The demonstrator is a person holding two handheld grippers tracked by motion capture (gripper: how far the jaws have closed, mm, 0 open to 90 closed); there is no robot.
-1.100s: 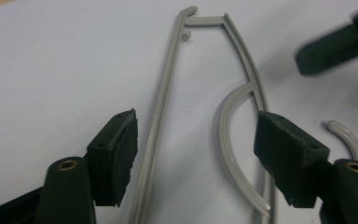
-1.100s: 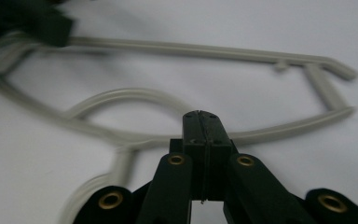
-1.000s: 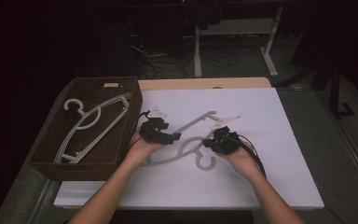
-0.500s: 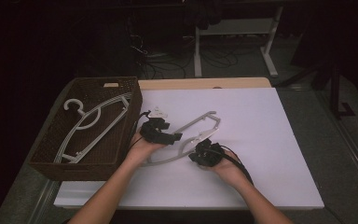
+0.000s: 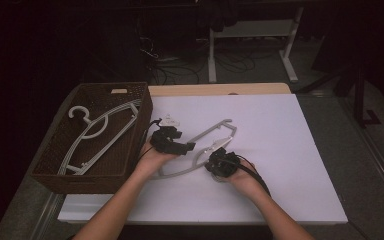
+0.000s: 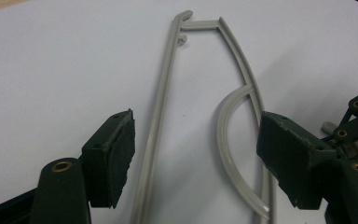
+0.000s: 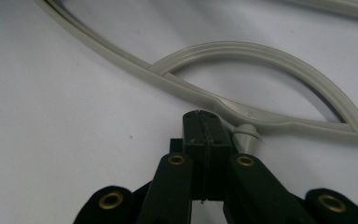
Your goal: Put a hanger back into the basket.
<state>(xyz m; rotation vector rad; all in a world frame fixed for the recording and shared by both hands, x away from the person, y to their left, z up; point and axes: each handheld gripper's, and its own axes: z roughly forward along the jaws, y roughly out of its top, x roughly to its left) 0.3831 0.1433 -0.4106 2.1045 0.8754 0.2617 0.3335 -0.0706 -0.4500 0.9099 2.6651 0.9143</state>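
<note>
Lying flat on the white board (image 5: 290,165), just right of the wicker basket (image 5: 55,175), the grey plastic hanger (image 5: 200,137) is the thing being worked on. By the look of it, the job is to move hangers into the basket, where two hangers (image 5: 100,131) already rest, so this one is not yet lifted and most of the step is left. The left gripper (image 5: 172,145) sits at the hanger's basket-side end; in the left gripper view its jaws stand well apart, straddling the straight bar (image 6: 161,98) and the curved brace (image 6: 226,116) without pressing on either. The right gripper (image 5: 220,162) rests by the hanger's neck, away from the basket; its jaws are pressed fully together on nothing, the tip just beside the hook stub (image 7: 246,132). What remains, I judge, is to clamp, lift and carry the hanger over the basket's rim.
</note>
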